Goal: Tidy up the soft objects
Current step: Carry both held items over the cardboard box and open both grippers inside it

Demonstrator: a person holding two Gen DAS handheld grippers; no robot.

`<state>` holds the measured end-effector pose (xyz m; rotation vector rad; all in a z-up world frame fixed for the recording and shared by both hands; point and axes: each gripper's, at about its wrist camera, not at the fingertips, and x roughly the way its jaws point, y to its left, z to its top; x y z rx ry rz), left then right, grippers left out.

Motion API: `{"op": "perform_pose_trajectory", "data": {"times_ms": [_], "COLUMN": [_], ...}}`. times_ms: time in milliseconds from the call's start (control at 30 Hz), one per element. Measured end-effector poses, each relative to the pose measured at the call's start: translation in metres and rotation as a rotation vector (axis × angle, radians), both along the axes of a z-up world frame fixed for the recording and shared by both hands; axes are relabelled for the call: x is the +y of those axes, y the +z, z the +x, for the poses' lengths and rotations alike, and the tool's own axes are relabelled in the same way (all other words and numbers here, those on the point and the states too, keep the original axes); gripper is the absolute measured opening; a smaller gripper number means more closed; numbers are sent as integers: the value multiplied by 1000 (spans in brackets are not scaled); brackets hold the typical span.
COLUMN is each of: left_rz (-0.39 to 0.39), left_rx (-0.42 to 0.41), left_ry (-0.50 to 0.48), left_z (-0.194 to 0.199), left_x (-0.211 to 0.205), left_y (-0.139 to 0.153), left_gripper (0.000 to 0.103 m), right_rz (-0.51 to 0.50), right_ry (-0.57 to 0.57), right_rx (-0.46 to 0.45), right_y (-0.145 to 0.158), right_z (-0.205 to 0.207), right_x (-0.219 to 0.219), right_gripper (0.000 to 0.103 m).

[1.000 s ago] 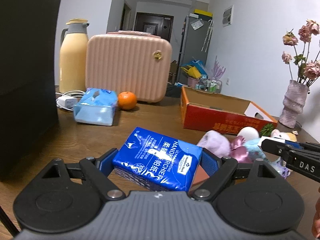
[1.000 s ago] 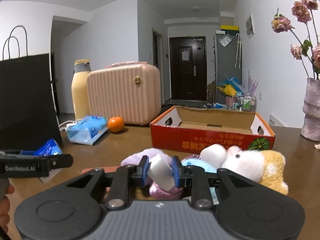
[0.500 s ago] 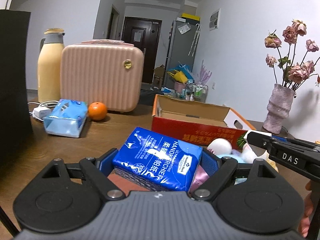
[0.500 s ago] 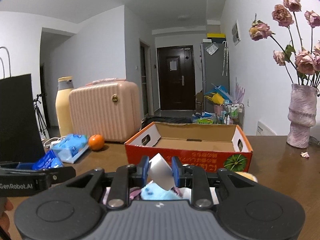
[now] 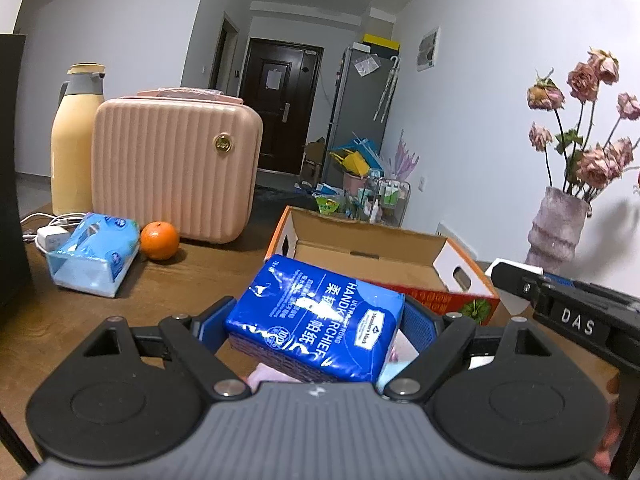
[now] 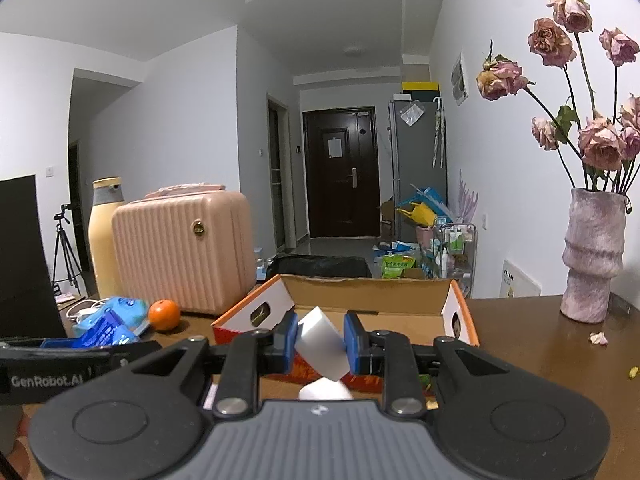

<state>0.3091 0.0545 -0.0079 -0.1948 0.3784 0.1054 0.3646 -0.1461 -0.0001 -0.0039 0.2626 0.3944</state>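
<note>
Left wrist: left gripper clamps blue tissue pack.

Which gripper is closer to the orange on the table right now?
Left. The left gripper, shut on the blue tissue pack, sits just right of the orange; the right gripper, pinching a white tag, is farther right, at the cardboard box.

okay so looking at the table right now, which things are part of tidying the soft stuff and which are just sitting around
Part of the job:
- dark blue plastic handkerchief-tissue pack, clamped in left tongs
- white tag, pinched in right tongs
- open orange cardboard box
- light blue soft tissue pack

Lying about:
- round orange fruit
- pink ribbed case
- yellow flask
- purple vase
</note>
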Motion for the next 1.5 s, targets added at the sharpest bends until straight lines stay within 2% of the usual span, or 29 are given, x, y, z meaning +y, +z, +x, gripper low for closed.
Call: {"op": "perform_pose_trajectory", "data": {"times_ms": [533,933,1167,1500], "left_rz": [-63,-51,4,99], "left_rx": [-36,-38,-12,45], "left_ry": [35,36,38,71], "left_z": [63,103,124,174], "left_x": [-13,-23,-34,-52], "left_y": [20,24,23,28], "left_gripper": [87,87,87,87], "right_rz": [30,1,-22,-52], "right_ry": [-45,-57,-39,-3], "right_rx": [10,28,53,150], "right_y": [18,22,26,18], "right_z": [60,107,140,191], "right_x": [-25,-29,-28,-26], "right_gripper": [24,24,24,24]}}
